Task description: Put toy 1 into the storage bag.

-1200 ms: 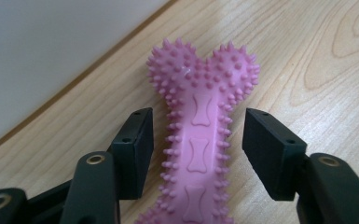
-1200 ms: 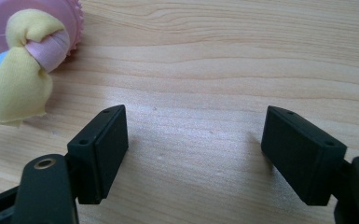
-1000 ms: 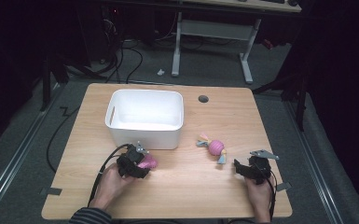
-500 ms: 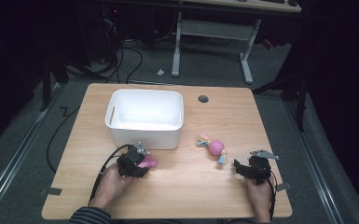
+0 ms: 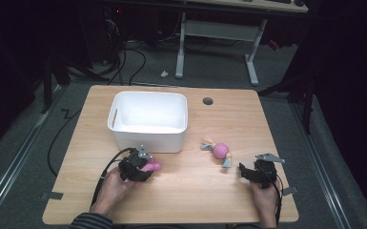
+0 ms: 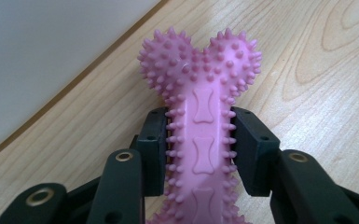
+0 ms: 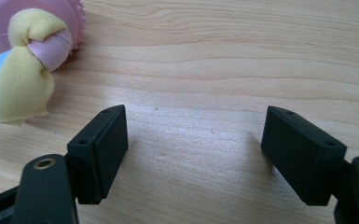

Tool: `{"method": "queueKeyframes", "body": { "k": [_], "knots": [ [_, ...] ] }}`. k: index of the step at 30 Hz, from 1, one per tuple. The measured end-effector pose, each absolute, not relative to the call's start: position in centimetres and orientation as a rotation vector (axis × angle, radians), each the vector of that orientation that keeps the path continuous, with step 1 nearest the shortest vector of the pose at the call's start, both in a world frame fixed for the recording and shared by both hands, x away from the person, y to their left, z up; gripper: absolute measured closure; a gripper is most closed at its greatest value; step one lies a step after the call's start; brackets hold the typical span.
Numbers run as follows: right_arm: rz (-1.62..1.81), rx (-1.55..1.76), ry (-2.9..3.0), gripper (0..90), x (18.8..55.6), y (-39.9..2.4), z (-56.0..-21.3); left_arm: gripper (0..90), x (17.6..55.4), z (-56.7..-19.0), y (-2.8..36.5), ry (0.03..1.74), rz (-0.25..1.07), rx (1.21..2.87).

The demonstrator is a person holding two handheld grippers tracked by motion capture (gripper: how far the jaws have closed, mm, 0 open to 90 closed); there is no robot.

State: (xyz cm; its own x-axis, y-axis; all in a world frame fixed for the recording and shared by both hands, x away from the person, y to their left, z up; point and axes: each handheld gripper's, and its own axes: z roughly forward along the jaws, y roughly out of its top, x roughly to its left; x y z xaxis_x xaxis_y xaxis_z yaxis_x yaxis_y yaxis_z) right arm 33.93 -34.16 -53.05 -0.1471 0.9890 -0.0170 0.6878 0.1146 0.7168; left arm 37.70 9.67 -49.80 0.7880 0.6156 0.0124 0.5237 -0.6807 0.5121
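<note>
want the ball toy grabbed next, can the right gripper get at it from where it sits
Probably yes. The right gripper is open and empty, and the pink ball toy with cloth tails lies just ahead to its left on bare table, with nothing between them.

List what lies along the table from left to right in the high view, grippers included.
left gripper shut on the pink spiky bone toy → ball toy with cloth tails → right gripper, jaws open.

A white-legged desk [image 5: 251, 57] stands on grey floor [image 5: 209, 74]; dark cables [image 5: 140, 56], apparently, trail beside it.
</note>
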Motion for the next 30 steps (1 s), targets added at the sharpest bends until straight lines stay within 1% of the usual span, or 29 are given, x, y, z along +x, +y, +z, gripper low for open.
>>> {"method": "queueKeyframes", "body": {
  "k": [30],
  "knots": [
    [0.783,1.621,1.895,22.9,33.9,-34.1,-53.1,59.0,36.6,-46.0,11.9,0.876,0.248,2.365]
  ]
}}
